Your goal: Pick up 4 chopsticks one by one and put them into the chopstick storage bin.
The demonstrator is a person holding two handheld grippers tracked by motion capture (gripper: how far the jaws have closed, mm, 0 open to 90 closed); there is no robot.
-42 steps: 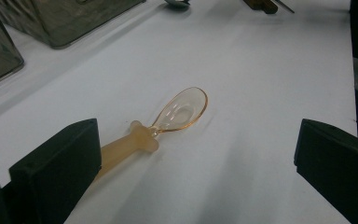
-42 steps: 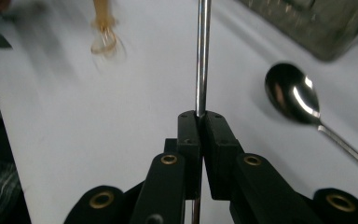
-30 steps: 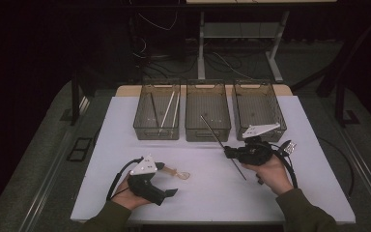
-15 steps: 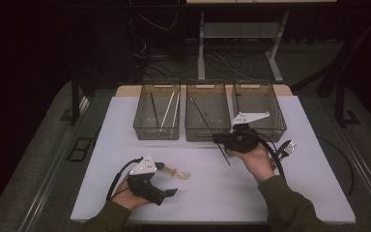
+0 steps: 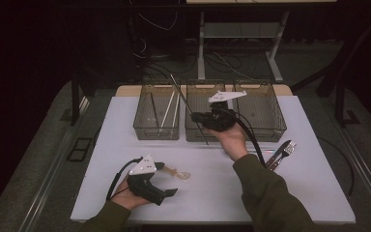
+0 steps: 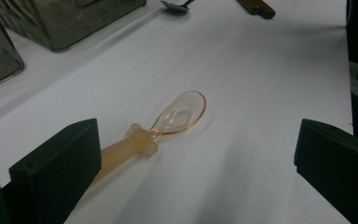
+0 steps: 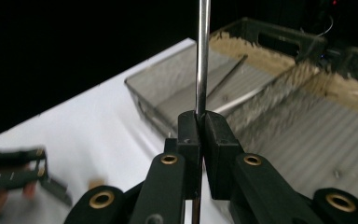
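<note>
Now right gripper (image 5: 200, 117), centre of frame, jaws clamped on thin metal rod (image 5: 189, 109); rod slants up-left over gap between left bin (image 5: 145, 126) and middle bin (image 5: 193, 134). Left gripper (image 5: 166, 179), lower left, rests on table (image 5: 314, 193), jaws wide, gripping nothing. Amber spoon (image 6: 168, 126) lies between them, handle beside one jaw. Fork (image 5: 282, 152) at right, on table.

The right gripper (image 5: 199, 117) grips a thin metal rod (image 5: 188, 108) above the middle bin (image 5: 198, 133). The left gripper (image 5: 166, 180) rests on the desk (image 5: 125, 121) beside a clear spoon (image 5: 178, 172).
</note>
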